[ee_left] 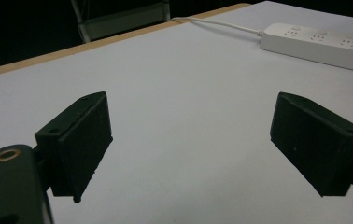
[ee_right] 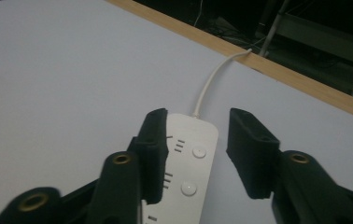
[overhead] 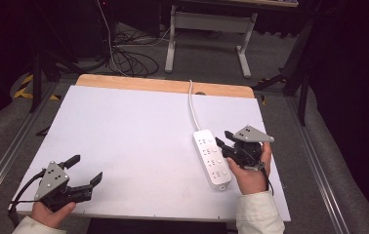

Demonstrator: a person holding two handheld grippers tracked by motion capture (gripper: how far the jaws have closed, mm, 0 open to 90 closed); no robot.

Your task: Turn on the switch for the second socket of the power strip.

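Observation:
A white power strip (overhead: 213, 158) lies on the white table top (overhead: 133, 141) right of centre, and its white cable (overhead: 191, 105) runs off over the far edge. My right gripper (overhead: 224, 141), held in a hand, hovers at the strip's right side. In the right gripper view the right gripper (ee_right: 199, 116) is open, its jaws straddling the power strip (ee_right: 188, 172) near the cable end. My left gripper (overhead: 86, 169) is open near the front left corner with nothing between its jaws. The left gripper view has the left gripper (ee_left: 188, 135) over bare table and the power strip (ee_left: 324, 44) at upper right.
A bare wooden strip (overhead: 163, 85) runs along the table's far edge. Beyond it stand the white legs of another table (overhead: 173, 39), with dark cables on the floor (overhead: 129, 58). Metal rails (overhead: 7, 151) run along both sides of the table.

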